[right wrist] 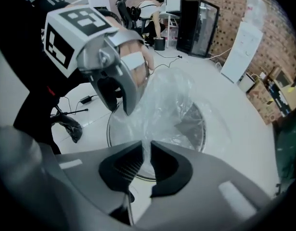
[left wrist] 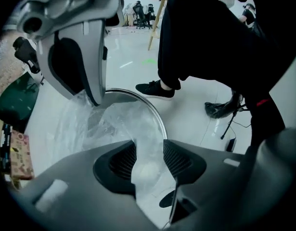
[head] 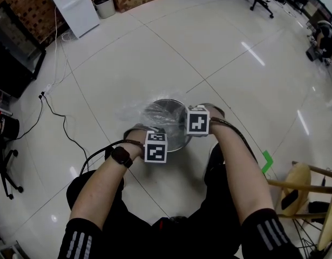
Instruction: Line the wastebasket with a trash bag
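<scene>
Left tongs (left wrist: 148,160): nearest, at the near-left of the bin, pointing steeply down. They are spread part-way, and clear film hangs loose in the gap without being squeezed.
Right tongs (right wrist: 147,160): just beside the left pair, at the near-right of the bin. They are pressed almost together, pinching a thin fold of the trash bag (head: 134,112).
Wastebasket (head: 174,102): a round metal bin, upright on the glossy tiled floor (head: 225,63), just beyond both pairs of tongs.
Trash bag, place: partly down inside the wastebasket. Its near edge is lifted at the tongs, and the rest is bunched and spilling over the far-left rim.
Step, as judged: the bag mouth is still to be stretched over the rim.
Risk, slip: only one pair truly grips. A pull from the right could draw the film out of the left gap, and the mouth would drop into the bin.
Risk, tear: a thin fold dragged hard against the metal rim may split.
Risk, bin: it looks light, so a sideways tug could slide or tip it on the smooth floor.
</scene>
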`<state>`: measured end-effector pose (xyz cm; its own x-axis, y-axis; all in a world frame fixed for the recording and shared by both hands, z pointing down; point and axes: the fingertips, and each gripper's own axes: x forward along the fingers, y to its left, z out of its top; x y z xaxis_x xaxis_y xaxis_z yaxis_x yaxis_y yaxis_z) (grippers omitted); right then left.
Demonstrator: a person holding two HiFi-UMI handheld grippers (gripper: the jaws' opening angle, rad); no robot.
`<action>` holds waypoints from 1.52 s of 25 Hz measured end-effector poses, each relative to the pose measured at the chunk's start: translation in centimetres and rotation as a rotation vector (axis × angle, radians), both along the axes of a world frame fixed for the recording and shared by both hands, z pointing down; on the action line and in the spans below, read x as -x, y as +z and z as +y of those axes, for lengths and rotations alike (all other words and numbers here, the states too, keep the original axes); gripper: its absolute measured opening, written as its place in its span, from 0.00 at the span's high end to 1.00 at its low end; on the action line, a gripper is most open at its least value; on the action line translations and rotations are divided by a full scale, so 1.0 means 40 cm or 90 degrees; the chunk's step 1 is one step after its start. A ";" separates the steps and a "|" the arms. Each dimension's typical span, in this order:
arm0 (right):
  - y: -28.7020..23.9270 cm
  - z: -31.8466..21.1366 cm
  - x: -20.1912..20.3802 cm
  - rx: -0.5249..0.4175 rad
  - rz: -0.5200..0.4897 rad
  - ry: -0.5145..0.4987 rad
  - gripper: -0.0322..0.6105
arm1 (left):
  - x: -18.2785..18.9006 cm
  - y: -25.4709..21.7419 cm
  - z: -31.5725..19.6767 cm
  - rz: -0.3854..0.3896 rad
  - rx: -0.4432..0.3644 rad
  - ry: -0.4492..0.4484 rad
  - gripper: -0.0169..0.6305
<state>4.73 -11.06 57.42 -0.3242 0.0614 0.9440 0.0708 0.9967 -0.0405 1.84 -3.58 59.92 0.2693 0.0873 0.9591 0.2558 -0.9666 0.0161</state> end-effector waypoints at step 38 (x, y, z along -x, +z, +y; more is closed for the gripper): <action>0.027 0.233 -0.186 0.232 0.099 -0.027 0.94 | 0.127 -0.007 0.092 -0.022 0.035 0.042 0.98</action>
